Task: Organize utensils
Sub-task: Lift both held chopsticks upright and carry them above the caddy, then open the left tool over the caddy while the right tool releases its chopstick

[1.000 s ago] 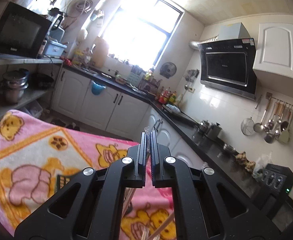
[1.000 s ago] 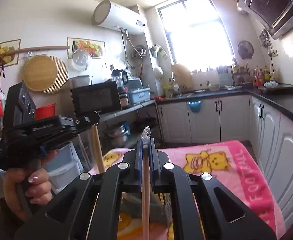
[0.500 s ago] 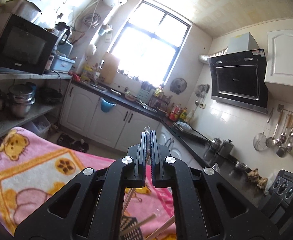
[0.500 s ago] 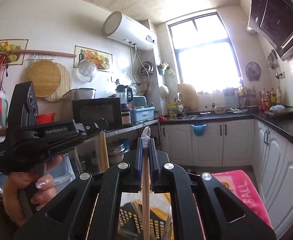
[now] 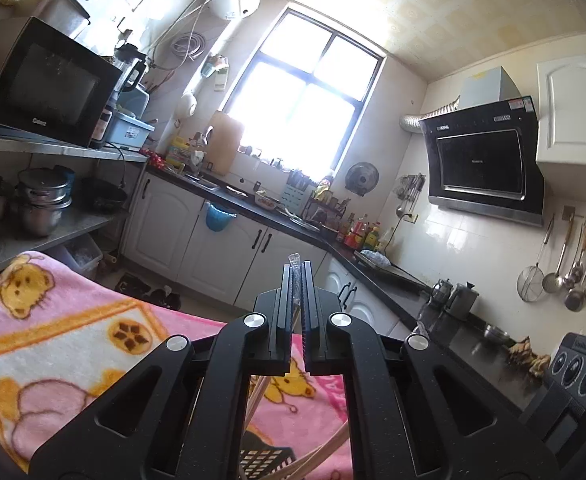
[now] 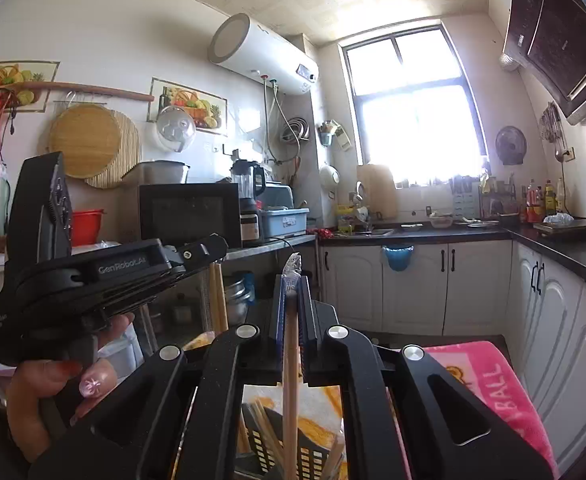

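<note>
- Filling the far side of both views, a kitchen: white cabinets [image 6: 413, 284] under a dark counter [image 6: 425, 234], a bright window [image 5: 301, 112], a range hood [image 5: 481, 164] on the tiled wall
- Lying under both grippers, a pink cartoon blanket [image 5: 53, 344], its edge also showing at lower right in the right wrist view
- A microwave [image 5: 41, 84] sits on a metal shelf, with steel pots [image 5: 41, 204] on the shelf below
- A black slotted basket [image 6: 313, 452] stands on the blanket right below the right gripper, with several chopsticks leaning in it
- The left gripper [image 5: 297, 276], held in a hand [image 6: 53, 392] at the left of the right wrist view, is pinched shut on chopsticks [image 6: 217, 296] in a clear wrapper; they hang straight down from its fingertips
- The right gripper [image 6: 293, 280] is clamped on one chopstick [image 6: 291, 380], which runs between the jaws down toward the basket; a crumpled bit of clear wrapper [image 6: 294, 264] sticks out past the fingertips
</note>
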{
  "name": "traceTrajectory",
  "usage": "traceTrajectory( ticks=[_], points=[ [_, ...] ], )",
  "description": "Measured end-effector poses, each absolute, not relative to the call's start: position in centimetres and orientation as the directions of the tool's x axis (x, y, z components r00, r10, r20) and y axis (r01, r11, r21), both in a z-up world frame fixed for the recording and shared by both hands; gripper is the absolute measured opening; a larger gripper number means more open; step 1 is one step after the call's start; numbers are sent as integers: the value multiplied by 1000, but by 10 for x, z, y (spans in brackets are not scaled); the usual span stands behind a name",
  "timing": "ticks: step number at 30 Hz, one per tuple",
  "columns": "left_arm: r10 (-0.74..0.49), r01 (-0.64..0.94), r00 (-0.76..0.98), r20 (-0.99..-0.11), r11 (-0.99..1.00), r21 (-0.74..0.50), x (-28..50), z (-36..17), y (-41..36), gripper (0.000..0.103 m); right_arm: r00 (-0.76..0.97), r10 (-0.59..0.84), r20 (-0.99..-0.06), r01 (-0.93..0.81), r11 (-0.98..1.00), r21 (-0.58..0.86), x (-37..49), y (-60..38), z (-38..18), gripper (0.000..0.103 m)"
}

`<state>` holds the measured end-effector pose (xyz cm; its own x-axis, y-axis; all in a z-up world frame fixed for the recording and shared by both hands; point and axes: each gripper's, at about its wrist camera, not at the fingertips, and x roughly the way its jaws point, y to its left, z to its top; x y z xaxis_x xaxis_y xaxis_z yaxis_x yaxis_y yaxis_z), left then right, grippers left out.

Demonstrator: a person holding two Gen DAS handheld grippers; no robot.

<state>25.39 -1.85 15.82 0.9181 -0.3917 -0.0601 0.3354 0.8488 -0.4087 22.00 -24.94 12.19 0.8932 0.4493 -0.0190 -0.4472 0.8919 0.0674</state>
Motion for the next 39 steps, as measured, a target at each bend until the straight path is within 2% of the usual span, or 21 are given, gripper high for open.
traceTrajectory(
  ticks=[8,17,27,31,39],
  points=[
    [-408,340,908,-90,848,-407,257,131,-23,2,897,442,-27,-441,897,41,221,-243,103,6],
    [-425,337,892,-155,853,-400,258,107,-26,2,899,431,-75,-427,902,55,227,-240,84,6],
    [-455,361,876,-160,838,-410,258,92,-23,2,904,414,-106,-407,910,81,225,-243,70,7],
    [-464,369,871,-161,834,-410,254,91,-21,2,909,402,-113,-392,914,100,220,-248,68,22],
    [-451,339,869,-205,843,-417,245,88,-16,14,911,389,-136,-375,919,118,208,-256,66,25]
  ],
)
